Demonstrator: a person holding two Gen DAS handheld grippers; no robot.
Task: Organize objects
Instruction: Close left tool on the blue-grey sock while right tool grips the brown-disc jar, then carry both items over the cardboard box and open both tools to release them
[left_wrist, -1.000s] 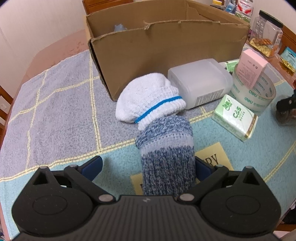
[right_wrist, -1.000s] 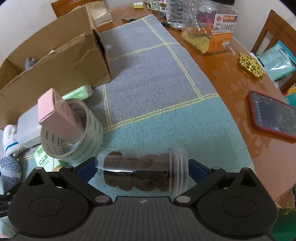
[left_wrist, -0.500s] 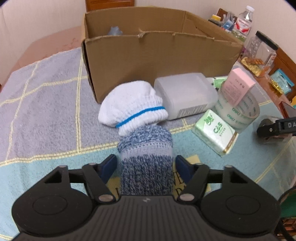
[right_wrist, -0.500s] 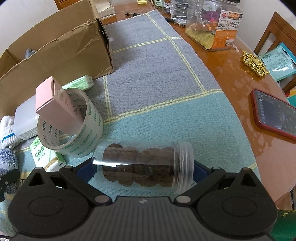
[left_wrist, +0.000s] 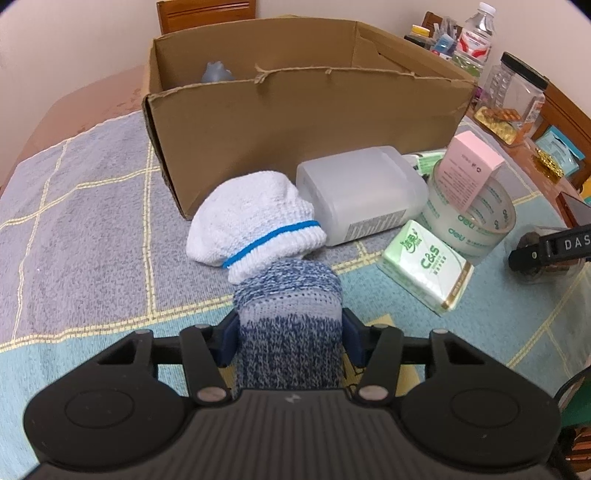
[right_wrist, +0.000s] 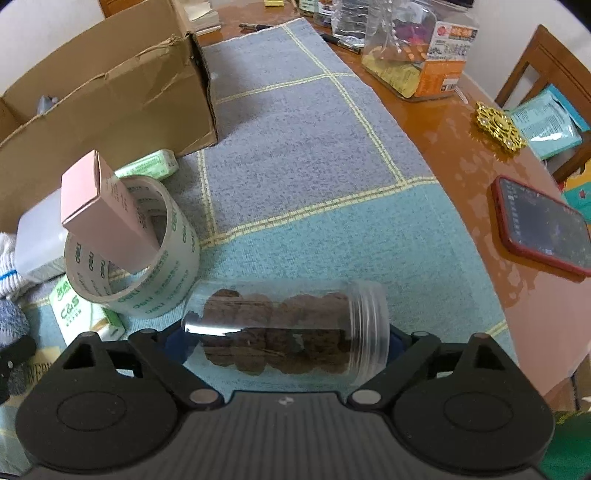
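Steeply tilted left hand-held gripper (left_wrist: 289, 341) closing on blue sock (left_wrist: 288, 332).

Right gripper (right_wrist: 286, 338), lower centre, its jaws closing on a clear jar (right_wrist: 286, 330) of brown pieces lying crosswise between them. Left of frame: tape roll (right_wrist: 147, 258) holding a tilted pink box (right_wrist: 105, 210); cardboard box (right_wrist: 107, 96) upper left; phone (right_wrist: 543, 225) right.

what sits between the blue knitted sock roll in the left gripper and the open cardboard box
The white sock roll with a blue stripe lies directly ahead of the blue knitted sock roll, between it and the cardboard box. The left gripper is closing on the blue roll.
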